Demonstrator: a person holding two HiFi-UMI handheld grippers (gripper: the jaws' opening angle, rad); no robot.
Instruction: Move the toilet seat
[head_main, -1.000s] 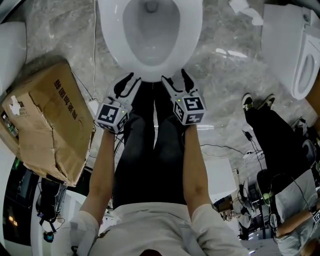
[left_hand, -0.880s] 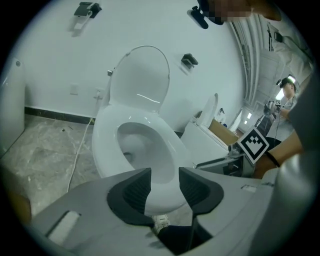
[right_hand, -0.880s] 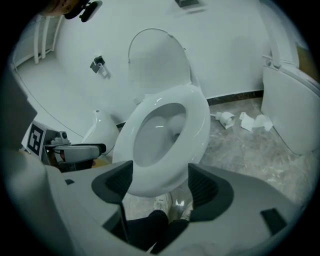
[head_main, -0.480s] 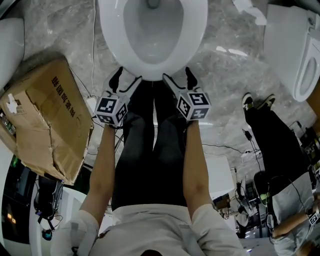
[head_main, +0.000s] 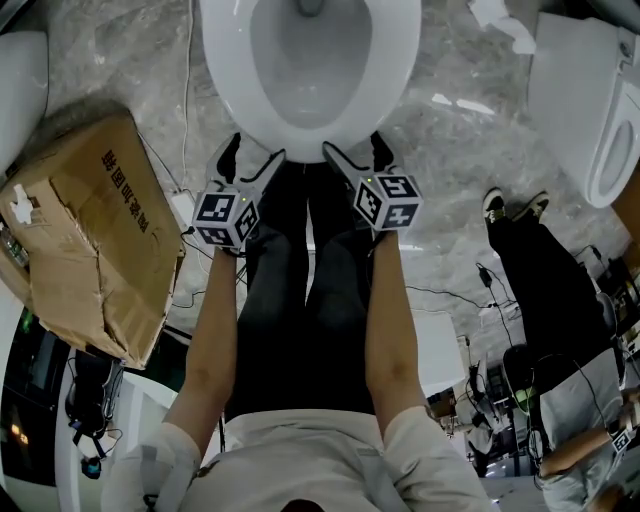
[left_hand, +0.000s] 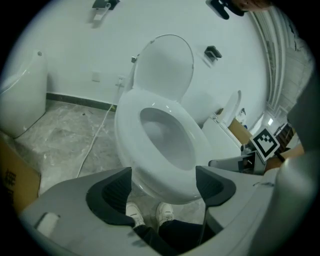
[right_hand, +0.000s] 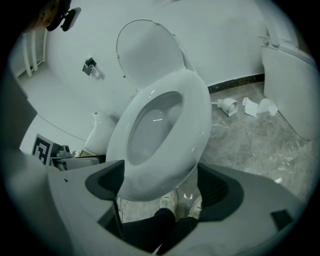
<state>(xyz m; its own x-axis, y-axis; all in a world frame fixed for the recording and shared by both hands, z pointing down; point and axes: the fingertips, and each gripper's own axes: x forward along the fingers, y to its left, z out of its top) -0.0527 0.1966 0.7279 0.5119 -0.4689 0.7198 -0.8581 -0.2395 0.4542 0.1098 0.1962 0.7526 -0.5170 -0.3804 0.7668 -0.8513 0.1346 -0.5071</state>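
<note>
The white toilet seat (head_main: 396, 60) lies flat on the bowl at the top of the head view, and its lid (left_hand: 165, 65) stands upright against the wall. My left gripper (head_main: 250, 160) is at the seat's front left edge and my right gripper (head_main: 357, 153) at its front right edge. In the left gripper view the seat's front rim (left_hand: 200, 145) shows between the jaws of the left gripper (left_hand: 164, 175), whose pads stand clear of it. The right gripper (right_hand: 160, 172) frames the seat (right_hand: 200, 115) the same way, below the lid (right_hand: 145, 50). Both grippers' jaws are opening.
A dented cardboard box (head_main: 90, 240) sits on the marble floor at the left, with a thin cable (head_main: 188, 100) beside it. Another white toilet (head_main: 585, 100) stands at the right, with crumpled paper (head_main: 495, 20) near it. A second person (head_main: 540, 250) stands at the right.
Both grippers' jaws have spread wider at the seat's front edge. The seat has stayed flat on the bowl, and the head view has shifted slightly.
</note>
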